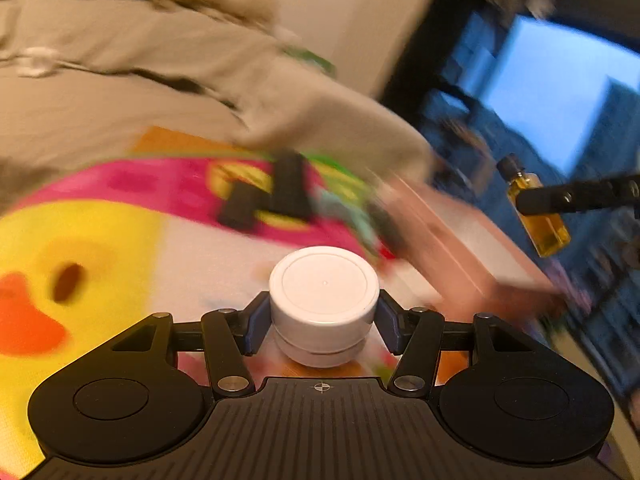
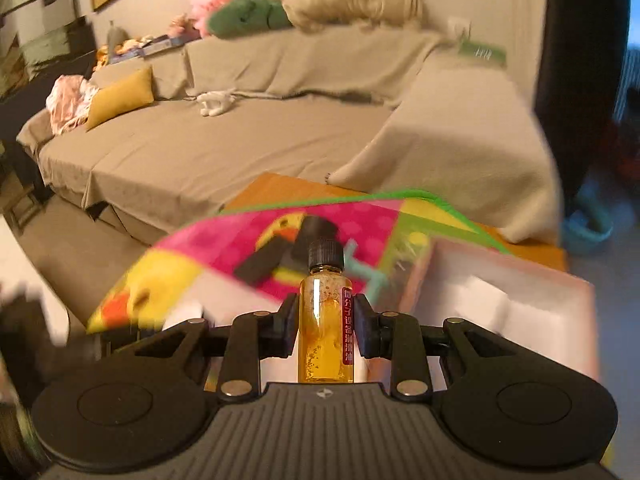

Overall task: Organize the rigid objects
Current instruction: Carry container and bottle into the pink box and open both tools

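My left gripper (image 1: 323,312) is shut on a white round jar (image 1: 323,292) with a flat lid and holds it above a colourful play mat (image 1: 120,240). My right gripper (image 2: 325,320) is shut on a small glass bottle of yellow oil (image 2: 325,332) with a black cap, held upright. The same bottle (image 1: 538,210) and a right fingertip (image 1: 532,200) show at the right of the left wrist view. A pink box with a white inside (image 2: 500,300) lies on the mat to the right. Two black blocks (image 1: 268,196) lie on the mat farther off.
A beige covered sofa (image 2: 240,120) with a yellow cushion (image 2: 120,96) and plush toys stands behind the mat. An orange table edge (image 2: 532,252) shows under the mat. A dark doorway and a bright window (image 1: 560,92) are at the right.
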A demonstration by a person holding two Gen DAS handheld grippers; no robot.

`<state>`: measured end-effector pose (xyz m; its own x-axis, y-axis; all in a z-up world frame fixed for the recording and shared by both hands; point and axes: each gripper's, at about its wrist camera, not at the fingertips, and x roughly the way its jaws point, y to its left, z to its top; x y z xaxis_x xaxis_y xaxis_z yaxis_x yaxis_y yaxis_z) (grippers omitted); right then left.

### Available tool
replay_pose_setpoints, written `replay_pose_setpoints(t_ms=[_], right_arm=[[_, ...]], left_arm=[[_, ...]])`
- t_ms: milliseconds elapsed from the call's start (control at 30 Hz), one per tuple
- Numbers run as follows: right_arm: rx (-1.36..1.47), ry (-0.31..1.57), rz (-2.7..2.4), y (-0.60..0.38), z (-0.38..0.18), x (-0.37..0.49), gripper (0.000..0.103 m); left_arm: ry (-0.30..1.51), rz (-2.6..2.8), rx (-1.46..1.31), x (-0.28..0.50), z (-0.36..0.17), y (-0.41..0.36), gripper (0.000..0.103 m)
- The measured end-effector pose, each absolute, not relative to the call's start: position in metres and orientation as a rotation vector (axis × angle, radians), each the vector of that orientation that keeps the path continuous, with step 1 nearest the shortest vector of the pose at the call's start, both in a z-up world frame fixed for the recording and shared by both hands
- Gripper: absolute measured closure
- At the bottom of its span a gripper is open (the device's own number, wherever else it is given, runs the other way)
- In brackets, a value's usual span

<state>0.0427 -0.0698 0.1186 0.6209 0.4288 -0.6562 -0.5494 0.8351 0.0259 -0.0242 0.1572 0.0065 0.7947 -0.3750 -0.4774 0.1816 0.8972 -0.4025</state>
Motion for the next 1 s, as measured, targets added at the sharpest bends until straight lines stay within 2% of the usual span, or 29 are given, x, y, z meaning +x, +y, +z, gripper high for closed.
replay_pose_setpoints(t_ms=[133,267,467,567,633,867,1000], right_arm=[[-0.187,0.683,0.507,-0.127,0.104,-0.017,0.075],[-0.173,0.670,0.375,-0.173,0.080,-0.044,0.075],[-0.069,0.630,0.248,-0.216,0.060,-0.050,0.075],[-0.045,0.612,0.239,-0.224,0.053,-0.051,0.075],[-0.045,0.605,0.237,-0.227,0.051,-0.051,0.075],[-0.041,0.639,0.189,-0.240,0.040,-0.045,0.075],[-0.026,0.649,0.217,-0.234,0.039,-0.023,0.075]], left_arm=[[0.691,-0.521,-0.266,-0.039,0.026,0.112,0.043],[0.704,-0.611,-0.181,-0.032,0.055,0.066,0.043],[0.623,-0.558,-0.108,0.040,0.086,0.010,0.043],[0.690,-0.430,-0.068,0.084,0.081,-0.010,0.043],[0.725,-0.410,-0.097,0.097,0.078,-0.012,0.043],[0.626,-0.438,-0.203,0.076,0.076,0.033,0.043],[0.647,-0.447,-0.275,0.095,0.082,0.024,0.043]])
